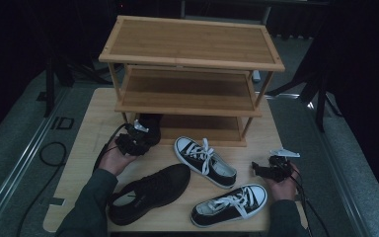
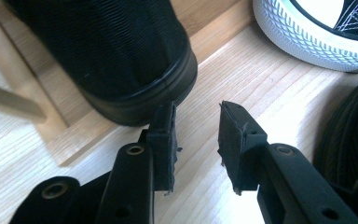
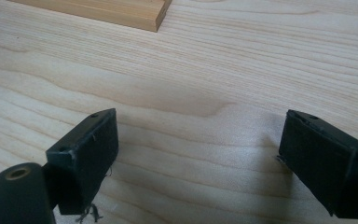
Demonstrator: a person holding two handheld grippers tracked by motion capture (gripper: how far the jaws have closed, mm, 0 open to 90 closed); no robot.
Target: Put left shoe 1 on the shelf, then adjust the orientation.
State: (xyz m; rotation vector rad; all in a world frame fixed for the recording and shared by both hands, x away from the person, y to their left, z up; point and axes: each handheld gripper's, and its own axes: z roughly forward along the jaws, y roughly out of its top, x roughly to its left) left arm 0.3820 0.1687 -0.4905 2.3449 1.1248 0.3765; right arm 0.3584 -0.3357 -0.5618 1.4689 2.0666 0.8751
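Nearest: black-and-white canvas sneaker [image 1: 229, 204] with rubber toe cap and white laces, lying on the near edge of the counter [image 1: 84, 148]. Beside it a black low shoe [image 1: 148, 192], matte ribbed-looking upper, dark sole, white insole visible, waiting in the open where it is easy to reach. Second sneaker [image 1: 205, 161] of the pair farther in, toe toward the rack, ridged white toe bumper clear in left gripper view [image 2: 317, 37].

Right hand-held gripper [image 1: 272, 169] resting low at the right counter edge, jaws wide apart over bare pale wood grain, holding nothing; likely parked while the other hand works.

Left hand-held gripper [image 1: 134, 140] just in front of the rack, jaws partly apart, nothing between them, foam pads frayed at the edges. Directly ahead: second black shoe [image 2: 107, 51], heel end resting on the lowest shelf [image 2: 60, 135] of the bamboo shoe rack [image 1: 192, 64], rounded heel overhanging the shelf lip slightly. Judging by this, shoe placed on the rack and let go; mate on the counter probably next.

Farthest: rack's middle and top shelves bare, warm slatted bamboo, square posts.
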